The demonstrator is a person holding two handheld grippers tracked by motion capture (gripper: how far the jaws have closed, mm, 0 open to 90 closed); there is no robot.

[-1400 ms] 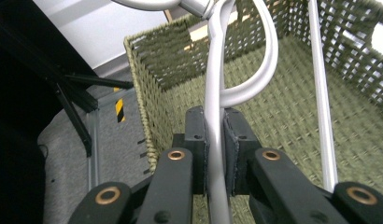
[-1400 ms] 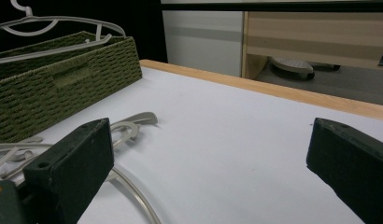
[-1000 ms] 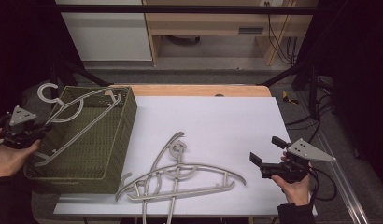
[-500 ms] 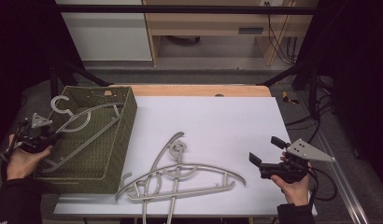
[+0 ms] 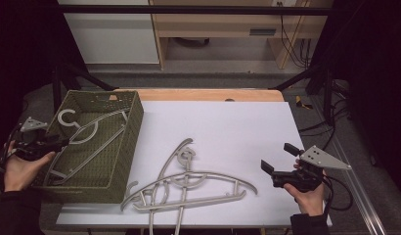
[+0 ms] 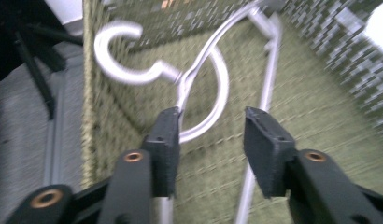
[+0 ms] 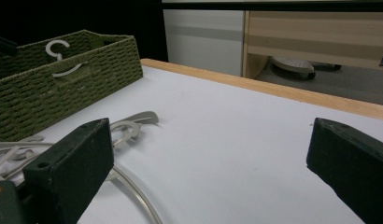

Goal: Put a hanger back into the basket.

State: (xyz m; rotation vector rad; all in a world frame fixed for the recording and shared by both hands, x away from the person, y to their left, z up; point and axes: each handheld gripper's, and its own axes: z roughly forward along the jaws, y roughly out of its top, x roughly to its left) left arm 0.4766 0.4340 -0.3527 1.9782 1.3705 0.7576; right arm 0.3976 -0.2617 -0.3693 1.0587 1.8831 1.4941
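A pale grey plastic hanger [image 5: 86,138] with a curled hook lies inside the green woven basket [image 5: 131,137]. Left tongs [image 6: 210,135] gape around its neck; right tongs [image 5: 278,162], beyond the basket, spread wide, empty.

A pile of grey hangers [image 5: 189,183] lies at the near edge of the white table [image 5: 237,127], left of centre. A wooden shelf unit [image 5: 223,29] stands beyond its far edge.
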